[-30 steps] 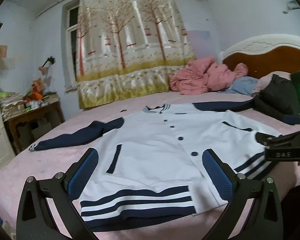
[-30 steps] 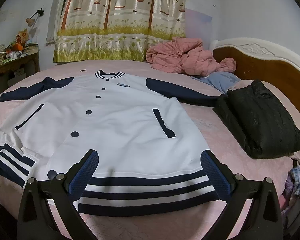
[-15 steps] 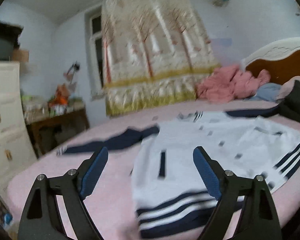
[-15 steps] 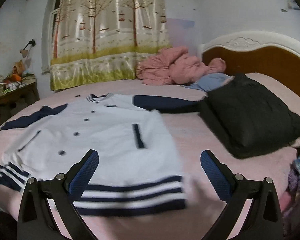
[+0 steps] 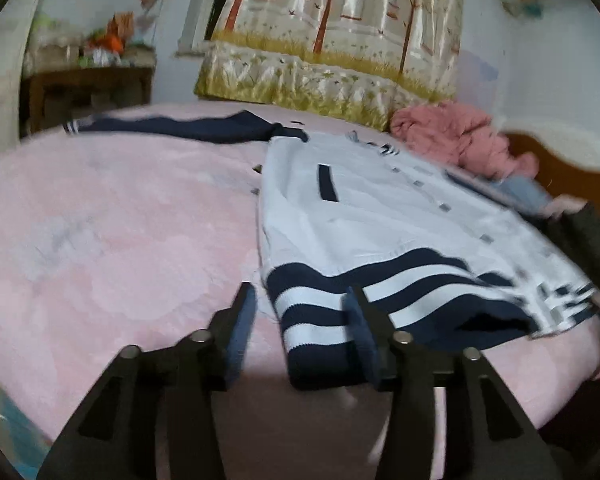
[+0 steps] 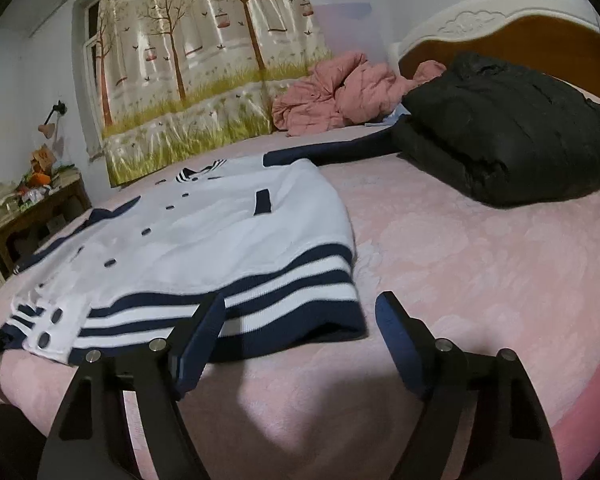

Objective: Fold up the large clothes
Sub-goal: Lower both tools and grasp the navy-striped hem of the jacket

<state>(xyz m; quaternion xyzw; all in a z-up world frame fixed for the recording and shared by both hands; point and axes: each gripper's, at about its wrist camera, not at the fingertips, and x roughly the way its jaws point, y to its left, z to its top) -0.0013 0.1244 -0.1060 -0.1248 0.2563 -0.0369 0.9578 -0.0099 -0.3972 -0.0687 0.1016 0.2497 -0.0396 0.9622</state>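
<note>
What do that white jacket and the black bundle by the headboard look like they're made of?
The white jacket looks like soft matte cotton-type fabric, with a ribbed knit striped hem, judging by fine ridges there. The black bundle looks like puffy quilted synthetic, with a faint sheen and padded bulges; its filling can't be seen.

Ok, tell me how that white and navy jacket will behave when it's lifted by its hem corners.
The jacket lies flat with soft wrinkles, so it will probably drape and sag between the two lifted corners. Its spread navy sleeves will likely trail and drag over the pink bedspread. The ribbed striped hem looks thick, so it likely grips well.
</note>
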